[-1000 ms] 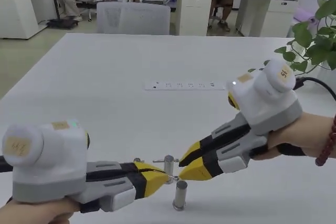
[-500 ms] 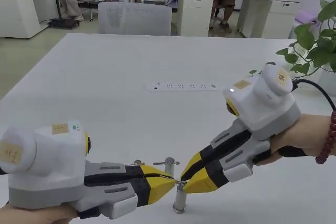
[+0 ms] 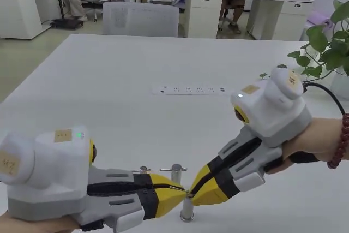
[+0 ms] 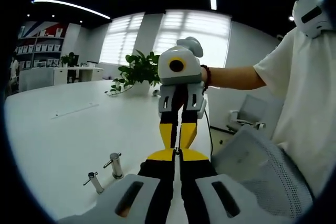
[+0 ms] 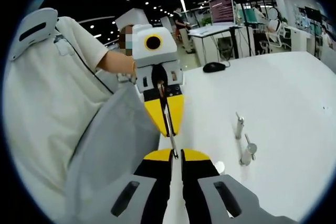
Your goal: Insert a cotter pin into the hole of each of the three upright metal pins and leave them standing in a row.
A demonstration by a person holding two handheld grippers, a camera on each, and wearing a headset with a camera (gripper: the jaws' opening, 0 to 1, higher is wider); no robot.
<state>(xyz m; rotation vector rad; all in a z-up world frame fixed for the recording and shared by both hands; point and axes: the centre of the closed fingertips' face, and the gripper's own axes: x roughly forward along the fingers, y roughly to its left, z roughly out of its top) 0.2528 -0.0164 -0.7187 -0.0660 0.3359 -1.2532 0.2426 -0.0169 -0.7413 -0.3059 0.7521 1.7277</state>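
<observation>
The left gripper (image 3: 179, 193), yellow-tipped with black-and-grey jaws, is clamped on a thin silver metal cotter pin (image 5: 168, 121), which in the right gripper view juts straight out of its closed tips. The right gripper (image 3: 195, 193) faces it nose to nose with its jaws drawn together too. The free end of the cotter pin reaches the seam between those tips, but whether they actually pinch it cannot be told. In the head view the two sets of yellow tips meet directly over the nearest short upright grey metal pin (image 3: 187, 211), its top hidden beneath them. Just behind it stands a second upright metal pin (image 3: 175, 172) with a thin metal bar lying crosswise near its head, and to the left of that a third upright metal pin (image 3: 143, 170), smaller in view, its detail too fine to read. All three stand on the white workbench top (image 3: 163, 124). Farther back on the bench lies a flat white power strip (image 3: 188, 89). A leafy green plant (image 3: 327, 47) stands at the right edge, and a grey mesh office chair (image 3: 140, 19) sits beyond the far side.
</observation>
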